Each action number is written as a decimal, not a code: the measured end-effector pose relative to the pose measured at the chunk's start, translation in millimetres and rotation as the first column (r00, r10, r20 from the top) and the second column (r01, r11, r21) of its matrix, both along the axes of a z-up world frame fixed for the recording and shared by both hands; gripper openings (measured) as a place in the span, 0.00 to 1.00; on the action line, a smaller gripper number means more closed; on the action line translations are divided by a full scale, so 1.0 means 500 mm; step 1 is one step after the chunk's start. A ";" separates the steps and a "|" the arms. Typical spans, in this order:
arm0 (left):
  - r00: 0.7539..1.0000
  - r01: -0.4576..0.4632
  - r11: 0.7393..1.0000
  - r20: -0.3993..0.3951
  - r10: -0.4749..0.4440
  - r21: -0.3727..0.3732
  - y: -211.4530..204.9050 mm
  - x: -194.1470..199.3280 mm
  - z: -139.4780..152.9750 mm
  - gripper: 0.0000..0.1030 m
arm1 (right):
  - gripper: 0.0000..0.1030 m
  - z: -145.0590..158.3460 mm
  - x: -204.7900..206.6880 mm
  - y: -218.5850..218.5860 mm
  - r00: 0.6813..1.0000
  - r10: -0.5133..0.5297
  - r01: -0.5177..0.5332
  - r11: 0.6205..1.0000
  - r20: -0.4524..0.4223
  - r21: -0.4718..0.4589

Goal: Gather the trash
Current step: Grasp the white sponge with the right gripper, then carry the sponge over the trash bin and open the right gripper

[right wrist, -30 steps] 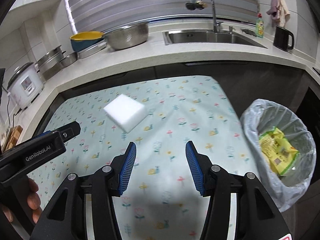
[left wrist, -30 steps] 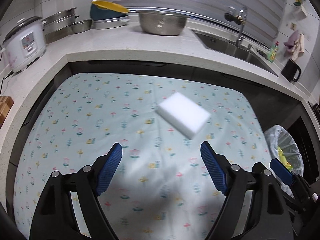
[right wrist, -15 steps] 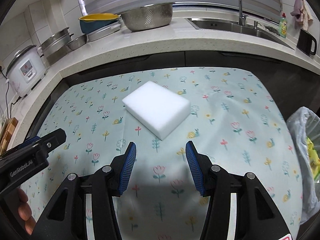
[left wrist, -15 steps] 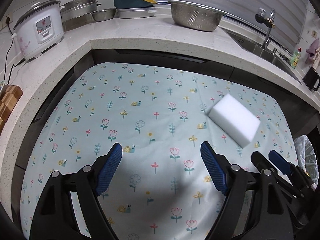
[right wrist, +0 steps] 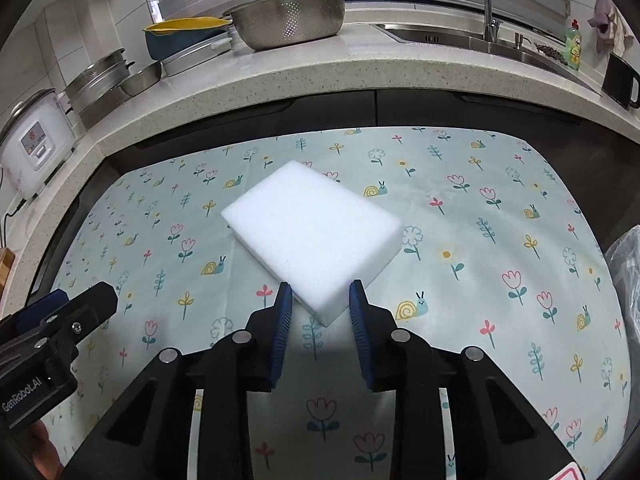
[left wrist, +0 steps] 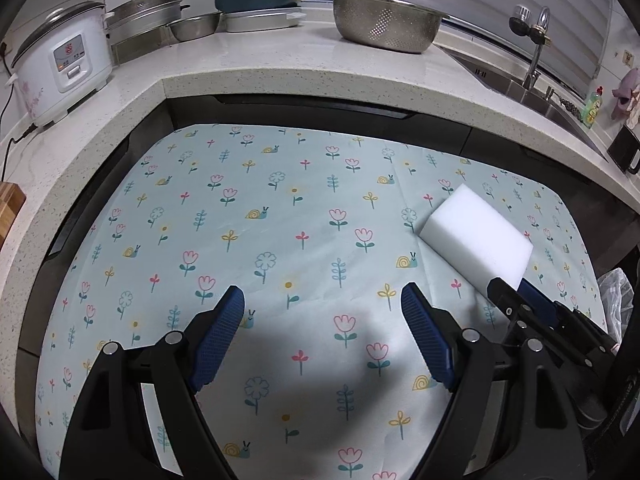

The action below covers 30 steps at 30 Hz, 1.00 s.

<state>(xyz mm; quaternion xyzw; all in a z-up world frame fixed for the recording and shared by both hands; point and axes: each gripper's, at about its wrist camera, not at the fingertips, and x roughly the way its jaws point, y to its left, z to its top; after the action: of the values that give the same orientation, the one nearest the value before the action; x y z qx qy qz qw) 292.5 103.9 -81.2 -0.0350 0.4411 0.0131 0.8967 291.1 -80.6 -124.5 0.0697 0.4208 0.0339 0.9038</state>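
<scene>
Closing in on the white rectangular foam sponge block [right wrist: 312, 232]: your right gripper [right wrist: 320, 312] has just been narrowing its jaws, with the block's near corner between the blue ribbed pads [right wrist: 283, 320]. In the right wrist view the pads look at or just shy of the corner's two faces; I can't tell whether they press yet, so count it as not gripped.

The block lies flat on the pale green flower-and-snail tablecloth [right wrist: 480, 280], towards its right side in the left wrist view [left wrist: 476, 236].

Handling, judged by look: light, soft, compressible foam, not fragile, matte so unlikely to slip. A corner pinch will probably squash it and let it swivel. Better to push further on and clamp across the short sides.

Your left gripper [left wrist: 322, 328] hangs released, jaws wide, nothing between them, above bare cloth and apart from the block.

Hard to read:
- The clear-plastic-lined trash bin [left wrist: 616, 300] is only a sliver at the right edge in both views; its mouth and contents are cut off.
- The right pad's contact is masked by the corner itself.
- The cloth's near edge is hidden behind the gripper bodies.
</scene>
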 end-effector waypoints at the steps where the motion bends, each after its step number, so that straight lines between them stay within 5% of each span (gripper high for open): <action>1: 1.000 0.002 1.000 -0.003 -0.002 -0.003 -0.004 0.001 -0.002 0.74 | 0.26 0.000 -0.001 0.000 1.000 0.003 -0.003 1.000 0.002 -0.008; 16: 0.999 0.035 0.999 0.001 -0.035 -0.014 -0.039 -0.031 0.010 0.74 | 0.24 0.048 -0.069 -0.058 0.998 -0.042 0.041 0.999 0.047 0.023; 30: 0.986 0.153 0.988 0.063 -0.152 -0.015 -0.179 -0.107 0.082 0.74 | 0.24 0.131 -0.195 -0.202 0.982 -0.156 0.153 0.987 0.110 0.043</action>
<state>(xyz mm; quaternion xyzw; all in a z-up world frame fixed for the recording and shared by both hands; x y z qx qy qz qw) 238.9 14.3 -40.0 -0.0103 0.4148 -0.0612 0.9078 193.7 -181.5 -58.9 0.1156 0.3616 -0.0253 0.9248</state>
